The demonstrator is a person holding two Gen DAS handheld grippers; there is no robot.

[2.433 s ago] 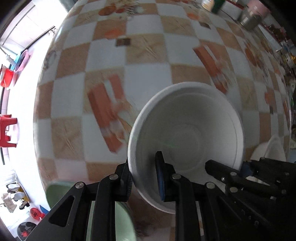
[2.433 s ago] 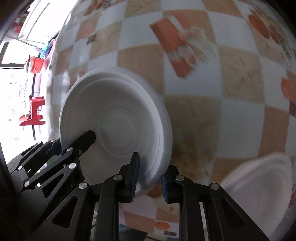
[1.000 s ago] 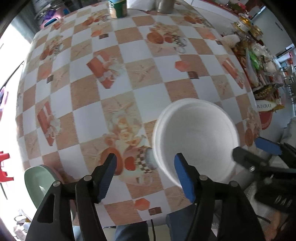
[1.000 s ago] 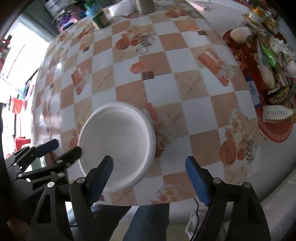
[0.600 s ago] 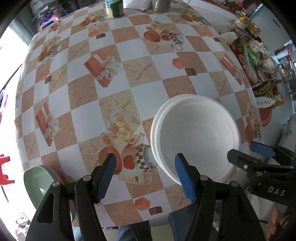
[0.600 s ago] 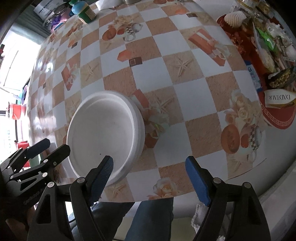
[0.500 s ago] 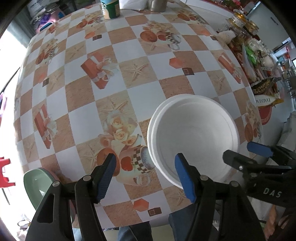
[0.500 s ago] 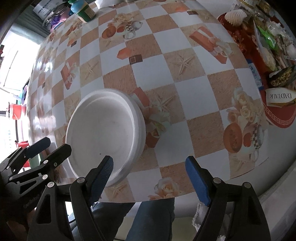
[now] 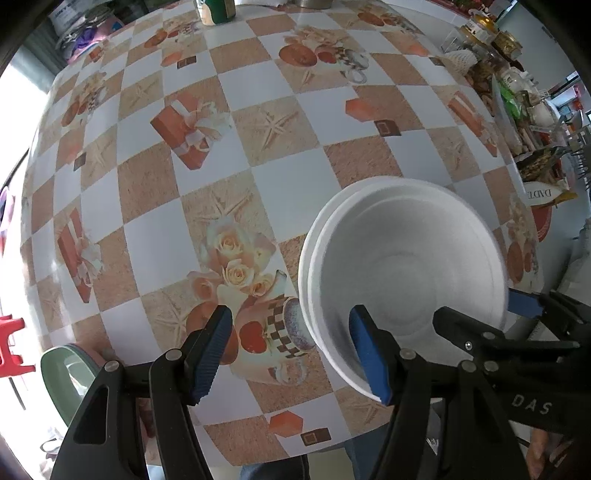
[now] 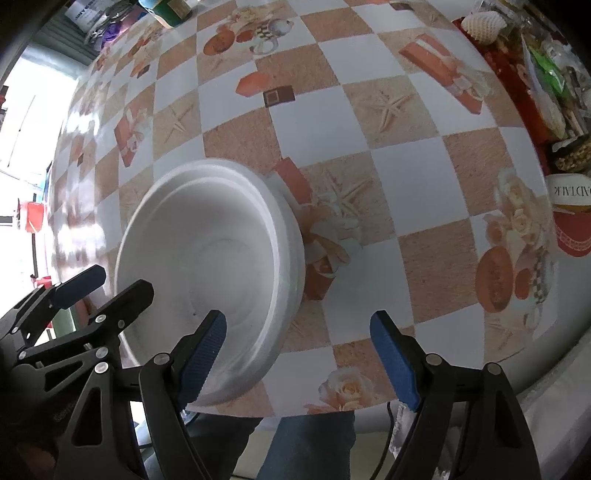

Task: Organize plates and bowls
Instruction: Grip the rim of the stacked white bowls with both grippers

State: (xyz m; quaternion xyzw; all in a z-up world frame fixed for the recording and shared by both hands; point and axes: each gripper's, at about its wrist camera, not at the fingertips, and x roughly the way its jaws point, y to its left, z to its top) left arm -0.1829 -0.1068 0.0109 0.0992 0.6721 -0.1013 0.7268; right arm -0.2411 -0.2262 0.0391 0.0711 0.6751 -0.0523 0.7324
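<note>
White foam bowls (image 9: 402, 273) sit nested, mouths up, near the table's (image 9: 280, 170) front edge. Left tongs (image 9: 291, 350) and right tongs (image 10: 295, 354) hover apart, empty.

L gripper (image 9: 291, 349), R gripper (image 10: 299, 354): seemingly agape.

Home dining area: patterned oilcloth table (image 9: 280, 177), cluttered food shelf (image 9: 517, 110).

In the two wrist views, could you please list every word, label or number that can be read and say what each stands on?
"DAS": pale letters on the black body of the right tongs, seen in the left wrist view.
"DADTAIK", as far as it reads, mirrored or upside down: on a white package with a red band at the right table edge.
Labels on the green jar and the far clutter: too small or cut off to read.
</note>
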